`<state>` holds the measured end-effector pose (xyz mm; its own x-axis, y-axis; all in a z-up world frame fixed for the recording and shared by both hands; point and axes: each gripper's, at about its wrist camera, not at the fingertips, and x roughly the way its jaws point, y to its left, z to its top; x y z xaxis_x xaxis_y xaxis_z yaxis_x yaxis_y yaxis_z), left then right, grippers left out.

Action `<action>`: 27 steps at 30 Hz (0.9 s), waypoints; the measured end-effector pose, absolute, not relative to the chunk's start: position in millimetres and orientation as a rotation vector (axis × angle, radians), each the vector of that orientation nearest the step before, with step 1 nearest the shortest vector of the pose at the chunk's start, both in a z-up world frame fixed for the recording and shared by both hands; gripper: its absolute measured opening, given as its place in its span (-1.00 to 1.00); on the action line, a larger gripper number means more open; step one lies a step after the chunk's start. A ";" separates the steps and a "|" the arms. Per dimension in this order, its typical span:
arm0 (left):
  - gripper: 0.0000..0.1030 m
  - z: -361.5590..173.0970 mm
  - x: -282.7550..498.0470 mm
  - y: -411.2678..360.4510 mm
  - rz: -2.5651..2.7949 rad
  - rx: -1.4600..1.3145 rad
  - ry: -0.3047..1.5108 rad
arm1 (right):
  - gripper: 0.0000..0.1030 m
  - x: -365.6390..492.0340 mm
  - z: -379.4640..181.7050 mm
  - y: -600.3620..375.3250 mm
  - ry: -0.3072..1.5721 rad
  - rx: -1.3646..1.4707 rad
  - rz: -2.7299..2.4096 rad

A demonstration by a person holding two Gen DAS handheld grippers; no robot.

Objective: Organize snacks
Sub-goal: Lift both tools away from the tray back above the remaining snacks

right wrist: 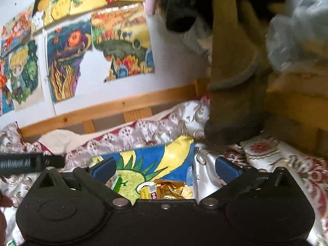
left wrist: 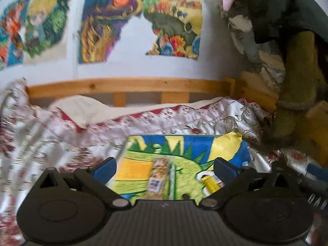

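Observation:
A painted dinosaur sheet [left wrist: 184,149] lies on the bed and carries the snacks. In the left wrist view a long orange snack bar [left wrist: 156,177] lies on it between my fingers, with a yellow wrapped snack [left wrist: 210,183] to its right. My left gripper [left wrist: 165,167] is open and empty above them. In the right wrist view the sheet [right wrist: 147,164] shows a gold foil snack [right wrist: 170,189], a yellow packet [right wrist: 146,192] and a green-white packet [right wrist: 116,183]. My right gripper [right wrist: 165,168] is open and empty just above the gold snack.
A patterned satin bedspread [left wrist: 184,121] covers the bed. A wooden rail [left wrist: 127,86] runs along the wall with drawings [left wrist: 110,22]. Hanging olive and dark clothes [right wrist: 235,71] crowd the right side. The left gripper's side [right wrist: 30,163] shows at the left in the right wrist view.

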<state>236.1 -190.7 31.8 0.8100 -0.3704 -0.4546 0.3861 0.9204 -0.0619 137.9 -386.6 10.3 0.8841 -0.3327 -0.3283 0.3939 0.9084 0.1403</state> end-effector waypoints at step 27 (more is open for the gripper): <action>0.99 20.8 86.0 -55.0 -0.324 0.020 0.609 | 0.99 -21.6 23.2 -262.8 0.373 0.021 -0.346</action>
<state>86.0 -55.0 20.8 0.7714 -0.2928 -0.5650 0.3045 0.9494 -0.0762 -21.6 -262.8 23.2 0.8733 -0.3273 -0.3608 0.3349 0.9413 -0.0433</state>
